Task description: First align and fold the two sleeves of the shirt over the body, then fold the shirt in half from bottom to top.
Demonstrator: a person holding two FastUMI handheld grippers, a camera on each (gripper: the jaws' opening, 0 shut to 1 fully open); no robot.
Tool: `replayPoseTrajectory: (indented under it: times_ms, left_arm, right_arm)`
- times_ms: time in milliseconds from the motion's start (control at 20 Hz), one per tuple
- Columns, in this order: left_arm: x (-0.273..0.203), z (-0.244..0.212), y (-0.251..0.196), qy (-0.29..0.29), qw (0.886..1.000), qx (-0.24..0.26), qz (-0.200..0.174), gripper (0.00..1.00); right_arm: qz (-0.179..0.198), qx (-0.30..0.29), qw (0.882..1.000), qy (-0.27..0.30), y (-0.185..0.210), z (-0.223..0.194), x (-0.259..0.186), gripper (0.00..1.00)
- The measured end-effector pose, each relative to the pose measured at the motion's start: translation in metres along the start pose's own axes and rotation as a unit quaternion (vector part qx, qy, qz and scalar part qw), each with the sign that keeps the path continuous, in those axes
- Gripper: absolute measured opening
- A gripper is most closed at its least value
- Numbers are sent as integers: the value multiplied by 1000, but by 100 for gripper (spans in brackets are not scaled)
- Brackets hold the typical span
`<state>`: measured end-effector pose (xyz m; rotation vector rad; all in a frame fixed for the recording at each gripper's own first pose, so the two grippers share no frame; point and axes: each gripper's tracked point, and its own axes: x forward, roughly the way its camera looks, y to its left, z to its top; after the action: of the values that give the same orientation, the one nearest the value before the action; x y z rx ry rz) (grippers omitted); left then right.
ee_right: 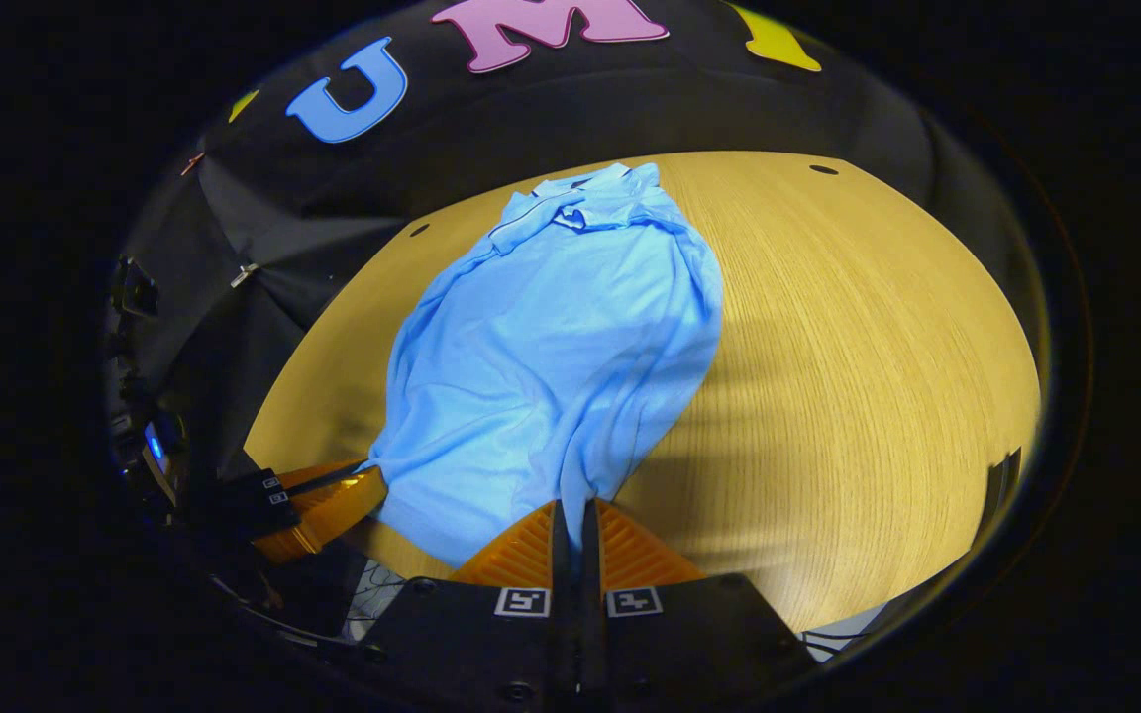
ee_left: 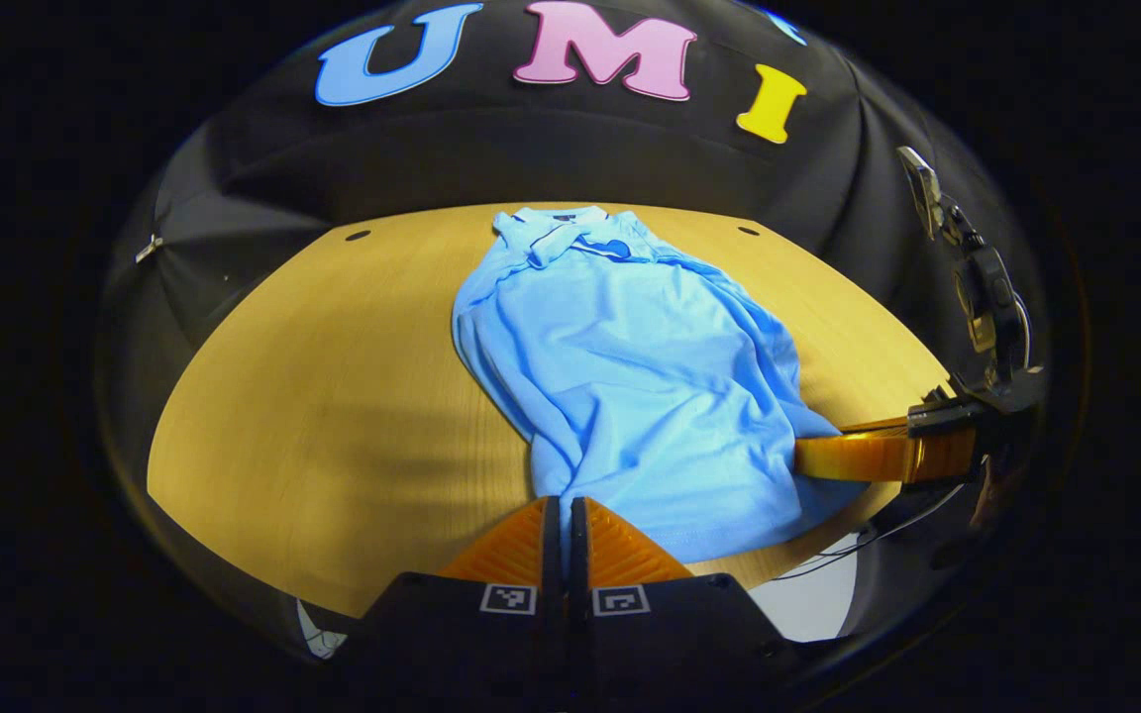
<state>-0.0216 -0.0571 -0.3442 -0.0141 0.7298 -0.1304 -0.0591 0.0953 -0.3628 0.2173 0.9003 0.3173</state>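
A light blue polo shirt point(ee_left: 620, 376) lies on the wooden table point(ee_left: 313, 416), collar at the far end, sleeves folded in over the body. My left gripper point(ee_left: 565, 505) is shut on the shirt's bottom hem at one corner, and the cloth rises slightly there. In the right gripper view the same shirt point(ee_right: 551, 347) runs toward me, and my right gripper point(ee_right: 575, 510) is shut on the other bottom corner. The right gripper point(ee_left: 813, 446) appears at the right of the left gripper view; the left gripper point(ee_right: 367, 480) sits at the lower left of the right gripper view.
Bare wooden tabletop point(ee_right: 858, 376) spreads wide on both sides of the shirt. The black cloth wall point(ee_left: 551, 158) closes in behind the table. A clamp stand point(ee_left: 977, 287) rises at the right edge. Cables point(ee_left: 868, 540) hang by the near table edge.
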Motion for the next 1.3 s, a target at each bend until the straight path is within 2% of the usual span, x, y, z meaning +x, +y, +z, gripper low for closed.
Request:
replayPoseTrajectory:
  times_ms: [100,300,550,850,1300]
  left_arm:
    - [-2,3,9,-2,1000,-8,14,6]
    - [-7,18,9,-3,999,-35,14,6]
    - [-21,56,5,-24,999,-39,18,6]
    - [-28,128,0,-63,997,-22,24,6]
    - [-1,265,9,-131,991,4,30,6]
  right_arm:
    - [-3,4,1000,2,-3,5,2,6]
    - [-12,-32,999,8,-10,11,-2,6]
    - [0,-42,999,-15,-4,50,-10,6]
    - [9,-34,998,-59,-5,119,-16,6]
    - [22,-46,989,-137,1,249,-1,6]
